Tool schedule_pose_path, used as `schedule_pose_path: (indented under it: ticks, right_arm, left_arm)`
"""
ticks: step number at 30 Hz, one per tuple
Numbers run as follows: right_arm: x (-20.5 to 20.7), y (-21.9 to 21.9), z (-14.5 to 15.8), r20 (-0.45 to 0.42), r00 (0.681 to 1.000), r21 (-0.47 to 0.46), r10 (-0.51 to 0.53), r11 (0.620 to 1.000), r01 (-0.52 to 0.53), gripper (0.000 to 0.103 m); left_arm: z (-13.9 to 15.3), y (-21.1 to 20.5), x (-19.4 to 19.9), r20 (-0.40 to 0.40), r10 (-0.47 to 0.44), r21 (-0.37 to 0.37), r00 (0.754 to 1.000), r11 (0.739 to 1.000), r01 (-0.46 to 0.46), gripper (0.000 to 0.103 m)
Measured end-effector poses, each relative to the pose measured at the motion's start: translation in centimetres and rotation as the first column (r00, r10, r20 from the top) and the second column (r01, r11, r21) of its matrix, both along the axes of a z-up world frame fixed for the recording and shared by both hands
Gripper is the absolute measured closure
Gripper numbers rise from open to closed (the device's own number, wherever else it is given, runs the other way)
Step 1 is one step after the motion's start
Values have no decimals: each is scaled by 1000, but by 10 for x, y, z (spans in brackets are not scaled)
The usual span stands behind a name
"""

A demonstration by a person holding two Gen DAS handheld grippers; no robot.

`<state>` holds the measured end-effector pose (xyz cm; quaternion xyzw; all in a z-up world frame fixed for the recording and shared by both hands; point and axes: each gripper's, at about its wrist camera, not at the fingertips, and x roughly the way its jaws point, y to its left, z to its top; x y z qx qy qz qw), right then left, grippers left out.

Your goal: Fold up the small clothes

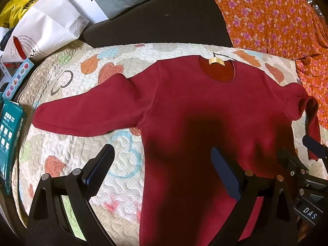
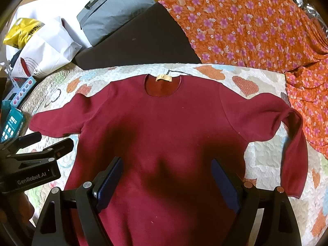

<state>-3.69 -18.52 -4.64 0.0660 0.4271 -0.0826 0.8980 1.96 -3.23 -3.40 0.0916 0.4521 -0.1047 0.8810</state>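
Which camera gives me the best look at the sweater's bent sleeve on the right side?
The right wrist view. There the bent sleeve of the red sweater shows whole, from shoulder down to cuff, lying on the quilt. In the left wrist view the same sleeve is squeezed at the frame edge, partly behind the right hand-held gripper.

Left gripper (image 1: 164, 170) showing matte black angular arms with triangular cut-outs, silver round screws, dark blue textured fingers (image 1: 227, 176), right gripper (image 2: 167, 184) looking identical, white "GenRobot.AI" and "DAS" lettering appearing on black housings
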Motion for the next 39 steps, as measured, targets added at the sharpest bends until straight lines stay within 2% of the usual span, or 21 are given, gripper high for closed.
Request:
schedule_pose_path:
  ticks: [39]
  right_arm:
    - [21, -5, -17, -34, 999, 29, -42, 999, 43, 17]
  left_arm:
    - [-10, 6, 11, -40, 31, -2, 999, 1000, -31, 7]
